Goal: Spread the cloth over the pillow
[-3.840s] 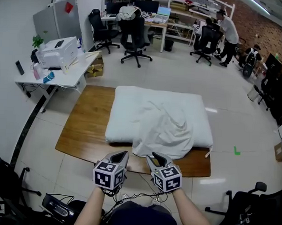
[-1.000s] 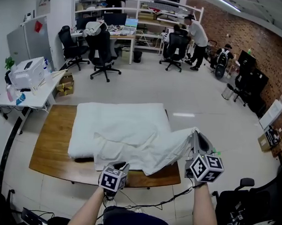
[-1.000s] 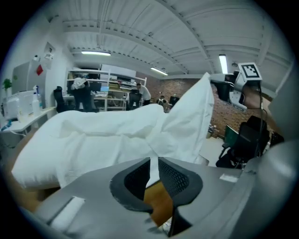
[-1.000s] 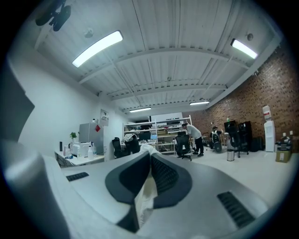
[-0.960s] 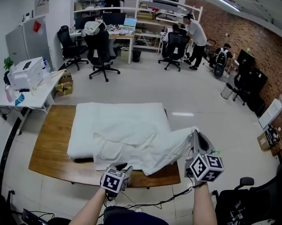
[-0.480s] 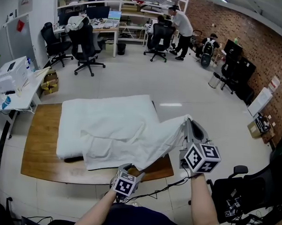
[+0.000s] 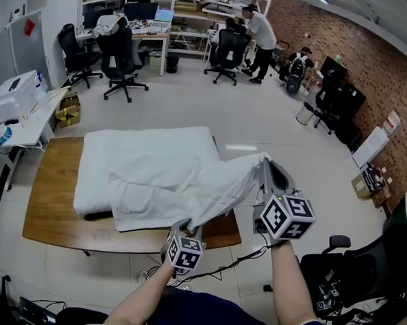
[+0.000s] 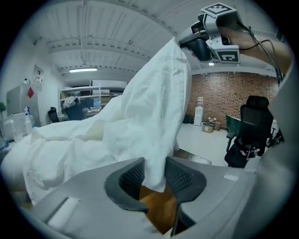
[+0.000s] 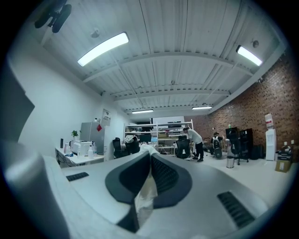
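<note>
Jaws of our left gripper [image 7: 186,226] stand apart and have just been closing, with an edge of the one white fabric cloth [image 7: 182,191] hanging between them, near the front side of the one thick white rectangular pillow [image 7: 143,149]. Our right gripper's [image 7: 263,164] jaws are clamped on a cloth corner, raised off the pillow's right end. We count two grippers and one brown wooden bench [image 7: 46,219] under the pillow.
</note>
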Demonstrator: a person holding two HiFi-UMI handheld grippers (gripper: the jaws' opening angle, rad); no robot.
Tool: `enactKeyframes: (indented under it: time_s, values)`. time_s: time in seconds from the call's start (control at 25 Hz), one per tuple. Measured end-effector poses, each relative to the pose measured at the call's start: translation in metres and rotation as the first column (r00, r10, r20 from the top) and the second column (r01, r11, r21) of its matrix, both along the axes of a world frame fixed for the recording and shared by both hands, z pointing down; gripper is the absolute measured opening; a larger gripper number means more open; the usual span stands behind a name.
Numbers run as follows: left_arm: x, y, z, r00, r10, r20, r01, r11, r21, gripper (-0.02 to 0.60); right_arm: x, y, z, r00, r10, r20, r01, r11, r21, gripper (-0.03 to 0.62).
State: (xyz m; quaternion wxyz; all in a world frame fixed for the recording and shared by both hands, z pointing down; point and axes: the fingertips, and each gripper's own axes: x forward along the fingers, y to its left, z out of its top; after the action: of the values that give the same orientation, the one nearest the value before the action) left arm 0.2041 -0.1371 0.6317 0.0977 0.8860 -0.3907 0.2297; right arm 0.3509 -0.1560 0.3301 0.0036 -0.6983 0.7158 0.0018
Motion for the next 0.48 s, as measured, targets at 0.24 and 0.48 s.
enactKeyframes:
  time_s: [0.24,0.48]
  values:
    - [-0.036,-0.012,-0.029,0.991,-0.116,-0.073,0.118,0.993,0.024,0.018,0.006,0.001,0.001,1.0,-0.014,0.006,0.014,1.0,0.011,0.023]
    - [-0.081,-0.039,-0.109,0.95,-0.196,-0.243,0.219,0.973,0.071,0.014,0.012,-0.002,-0.005,0.999,-0.039,0.015,0.039,0.999,0.029,0.023]
